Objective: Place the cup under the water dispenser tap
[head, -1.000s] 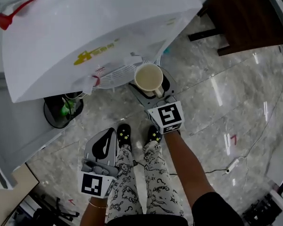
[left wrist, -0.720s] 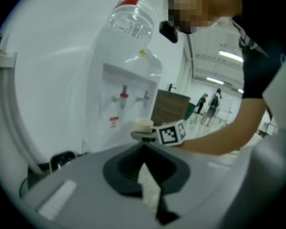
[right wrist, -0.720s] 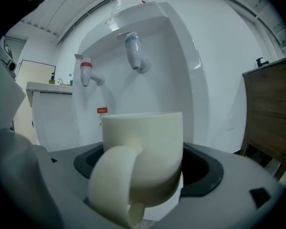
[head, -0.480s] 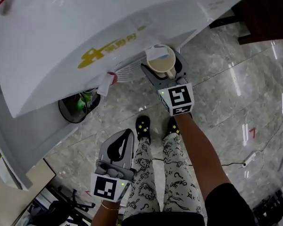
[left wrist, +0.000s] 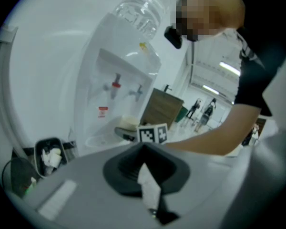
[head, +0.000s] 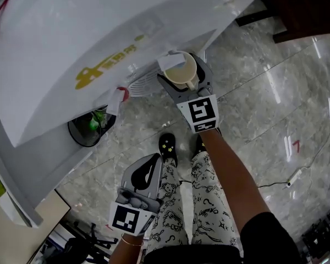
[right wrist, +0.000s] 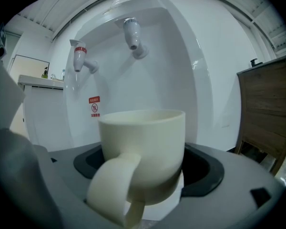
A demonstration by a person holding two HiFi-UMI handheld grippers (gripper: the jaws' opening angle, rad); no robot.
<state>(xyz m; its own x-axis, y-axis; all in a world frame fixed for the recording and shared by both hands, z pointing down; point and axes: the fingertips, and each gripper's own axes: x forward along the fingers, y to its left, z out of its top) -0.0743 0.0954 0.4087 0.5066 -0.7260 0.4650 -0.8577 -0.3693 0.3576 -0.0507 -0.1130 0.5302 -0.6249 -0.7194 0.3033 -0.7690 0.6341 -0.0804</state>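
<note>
The left gripper (head: pixel 146 172) hangs low and near the person's legs, shut with nothing in it, far from the water dispenser (head: pixel 71 32). The red tap (right wrist: pixel 81 56) is off to the left. The other tap (right wrist: pixel 132 35) sits above the cup (right wrist: pixel 143 147) and a bit farther back. The right gripper (head: pixel 188 86) is the near one and squeezes the cup, which stands up straight with its handle toward the person, so I think it only needs a small push forward.
</note>
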